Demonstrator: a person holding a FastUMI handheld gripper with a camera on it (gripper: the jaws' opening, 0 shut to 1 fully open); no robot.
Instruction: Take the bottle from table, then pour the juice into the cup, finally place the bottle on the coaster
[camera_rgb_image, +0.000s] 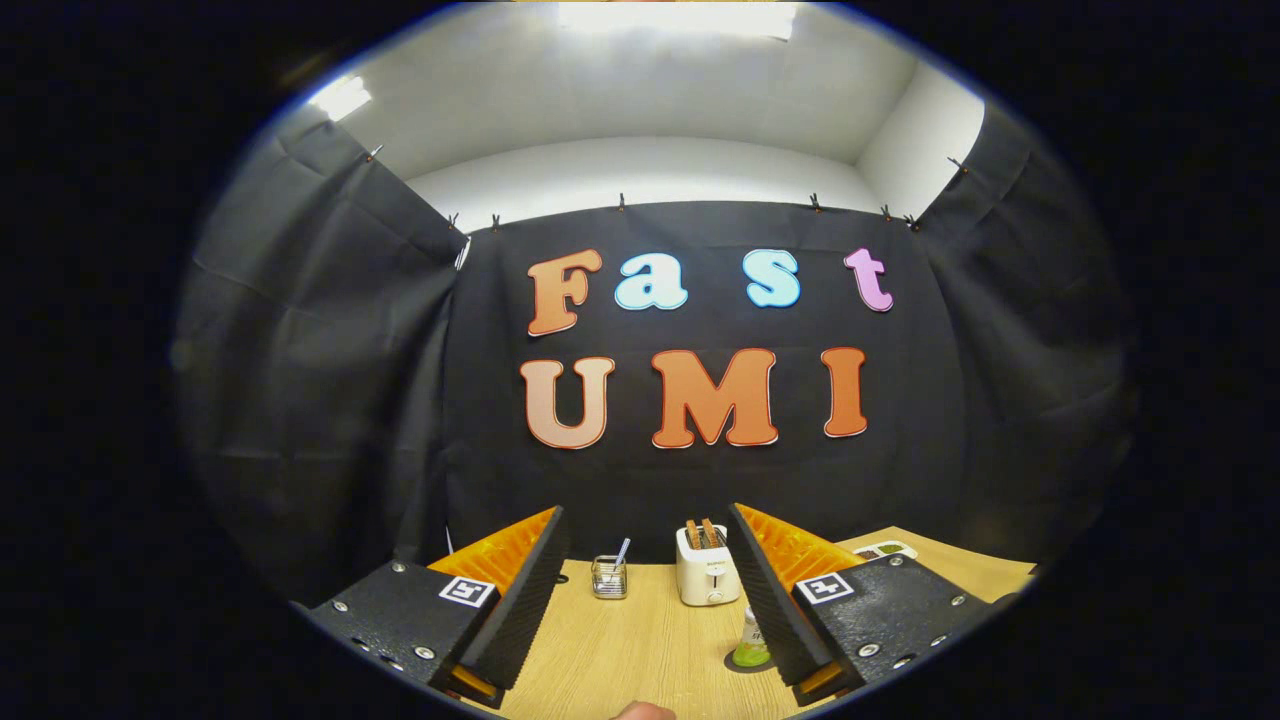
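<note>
The tool gapes wide, gripping nothing.

— Table: pale wood-look top, fine straight grain, matt and smooth.
— Toaster?
— Cream shell, plastic by the look, smooth with a soft sheen.
— Small holder beside it?
— Clear and see-through, glass or acrylic, cannot tell which.
— Bottle?
— Translucent plastic by the look, glossy, tinted green low down; pale label around the middle. Dark matt disc of a coaster underneath, material unclear.
— Booth wall?
— Black cloth, matt, creased and slack, pinned up with small clips.
— Gripper, spread wide with nothing between the fingers?
— Bodies rough, speckled and matt, dotted with shiny metal screw heads; finger faces finely ribbed.
</note>
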